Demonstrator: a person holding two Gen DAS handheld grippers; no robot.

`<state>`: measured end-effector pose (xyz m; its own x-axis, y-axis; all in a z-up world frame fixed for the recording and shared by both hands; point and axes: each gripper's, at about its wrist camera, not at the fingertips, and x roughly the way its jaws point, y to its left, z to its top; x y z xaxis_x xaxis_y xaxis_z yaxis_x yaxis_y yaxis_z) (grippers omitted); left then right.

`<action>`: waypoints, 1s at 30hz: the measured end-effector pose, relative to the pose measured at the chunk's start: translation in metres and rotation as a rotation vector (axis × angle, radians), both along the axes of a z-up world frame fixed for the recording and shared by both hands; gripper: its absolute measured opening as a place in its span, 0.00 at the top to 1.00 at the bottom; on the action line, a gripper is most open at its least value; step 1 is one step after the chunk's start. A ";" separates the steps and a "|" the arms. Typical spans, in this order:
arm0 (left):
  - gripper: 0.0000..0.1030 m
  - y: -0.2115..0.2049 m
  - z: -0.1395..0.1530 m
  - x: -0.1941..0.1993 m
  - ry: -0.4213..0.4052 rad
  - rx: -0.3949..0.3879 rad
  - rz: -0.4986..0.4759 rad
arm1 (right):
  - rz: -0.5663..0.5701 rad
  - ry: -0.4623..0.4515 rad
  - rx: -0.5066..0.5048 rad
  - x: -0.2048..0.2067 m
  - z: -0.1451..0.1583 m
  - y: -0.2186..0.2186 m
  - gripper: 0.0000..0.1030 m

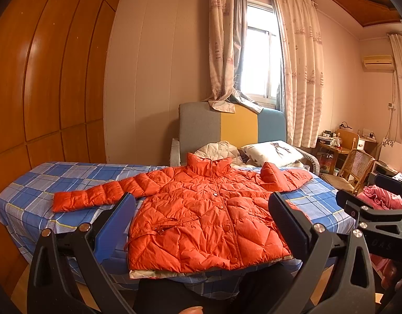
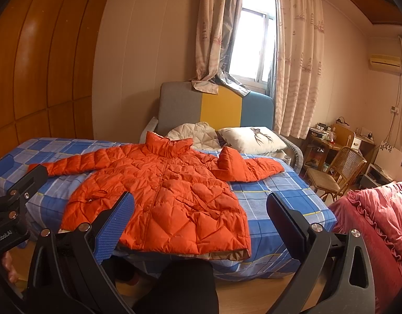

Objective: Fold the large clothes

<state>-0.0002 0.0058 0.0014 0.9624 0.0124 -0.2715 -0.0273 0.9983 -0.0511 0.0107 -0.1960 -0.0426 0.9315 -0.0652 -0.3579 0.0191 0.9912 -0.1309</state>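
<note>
An orange quilted jacket lies spread face up on the blue checked bed, collar toward the headboard. Its left sleeve stretches out flat; its right sleeve is bent back on itself. It also shows in the right wrist view. My left gripper is open and empty, held in the air in front of the jacket's hem. My right gripper is open and empty, held in front of the bed's near edge. Each gripper shows at the edge of the other's view.
A pillow and a white quilt lie at the headboard. A wooden wardrobe stands at the left. A wicker chair and a desk stand at the right, with pink bedding near my right gripper.
</note>
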 end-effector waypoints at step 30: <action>0.02 0.000 -0.002 0.002 0.014 0.008 -0.006 | -0.030 -0.003 -0.007 0.003 -0.001 -0.004 0.03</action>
